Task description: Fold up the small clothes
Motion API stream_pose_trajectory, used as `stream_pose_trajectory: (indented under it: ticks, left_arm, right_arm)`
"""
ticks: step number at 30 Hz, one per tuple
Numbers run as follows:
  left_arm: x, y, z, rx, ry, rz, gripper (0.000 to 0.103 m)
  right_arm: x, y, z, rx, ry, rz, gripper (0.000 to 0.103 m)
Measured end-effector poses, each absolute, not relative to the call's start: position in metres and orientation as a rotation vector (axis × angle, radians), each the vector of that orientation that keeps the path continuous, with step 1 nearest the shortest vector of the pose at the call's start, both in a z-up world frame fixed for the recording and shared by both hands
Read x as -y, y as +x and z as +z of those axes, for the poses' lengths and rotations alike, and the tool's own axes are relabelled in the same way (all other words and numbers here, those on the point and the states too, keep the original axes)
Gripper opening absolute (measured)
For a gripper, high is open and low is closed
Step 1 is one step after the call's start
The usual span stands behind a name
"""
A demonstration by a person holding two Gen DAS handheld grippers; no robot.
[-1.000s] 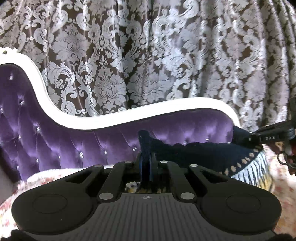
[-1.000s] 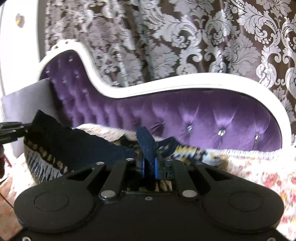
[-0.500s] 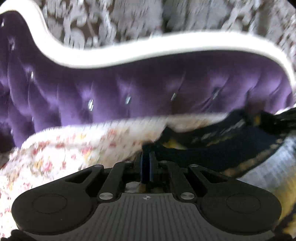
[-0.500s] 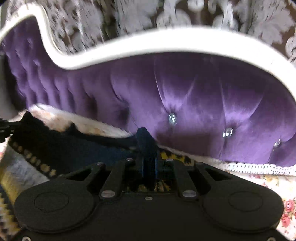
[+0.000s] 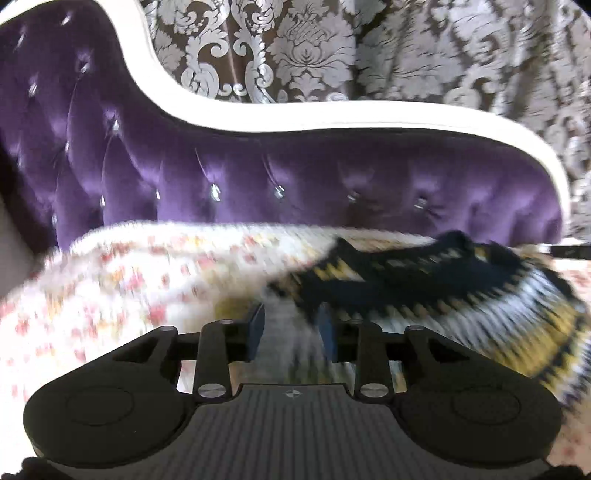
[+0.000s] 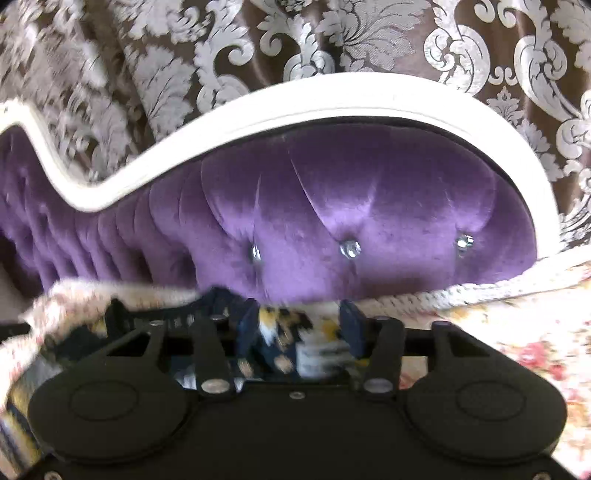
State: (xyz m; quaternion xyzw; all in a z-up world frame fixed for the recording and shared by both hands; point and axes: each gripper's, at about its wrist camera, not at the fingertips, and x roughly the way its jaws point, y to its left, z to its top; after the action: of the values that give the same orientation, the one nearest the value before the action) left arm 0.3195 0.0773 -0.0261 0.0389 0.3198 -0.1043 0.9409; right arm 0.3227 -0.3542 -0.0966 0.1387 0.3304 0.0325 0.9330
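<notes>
Both hand-held grippers are standing parted over a dark knitted garment lying on a flowered bed cover.

Nearest in the left wrist view, the left gripper (image 5: 291,330) is showing a narrow gap between its blue pads, having just been opening, with blurred cloth lying below the gap and nothing pinched. The navy, yellow and white patterned knitted garment (image 5: 424,291) is lying from the gripper's tips out toward 2 o'clock on the white flowered bed cover (image 5: 122,288). In the right wrist view, the right gripper (image 6: 301,326) is standing wider, its jaws also having just been opening, with the garment bunched loosely between and under the pads. Beyond, at 12 o'clock, the purple tufted velvet headboard with white frame (image 6: 351,199) is rising, and behind it the brown and silver damask curtain (image 6: 369,33) is hanging. No containers are showing.
</notes>
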Motion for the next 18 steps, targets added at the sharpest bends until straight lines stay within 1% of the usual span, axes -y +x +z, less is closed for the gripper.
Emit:
stream_pose_trajectory:
  ticks: [4,6,7,8,10,11,17,18]
  left_arm:
    - [-0.077,0.281,-0.041,-0.695,0.042,-0.213,0.033]
    - [-0.075,0.269,-0.048,-0.695,0.051,-0.214,0.036]
    - [-0.074,0.270,-0.053,-0.705,0.051,-0.222,0.041]
    - [-0.074,0.272,-0.058,-0.724,0.050,-0.231,0.044]
    - [-0.071,0.279,-0.063,-0.762,0.050,-0.226,0.047]
    - [-0.070,0.285,-0.063,-0.768,0.059,-0.236,0.055]
    - [-0.073,0.293,-0.067,-0.788,0.004,-0.261,0.066]
    - [-0.072,0.293,-0.067,-0.790,0.010,-0.265,0.066]
  right_arm:
    - [0.339,0.313,-0.108,-0.729,0.249,0.123,0.053]
    - [0.330,0.317,-0.113,-0.745,0.254,0.144,0.053]
    - [0.324,0.318,-0.116,-0.757,0.249,0.153,0.053]
    - [0.320,0.319,-0.119,-0.768,0.240,0.159,0.053]
    - [0.311,0.318,-0.121,-0.783,0.210,0.160,0.055]
    - [0.310,0.320,-0.120,-0.784,0.200,0.156,0.055]
    - [0.309,0.321,-0.122,-0.801,0.179,0.130,0.057]
    - [0.309,0.320,-0.122,-0.798,0.175,0.126,0.058]
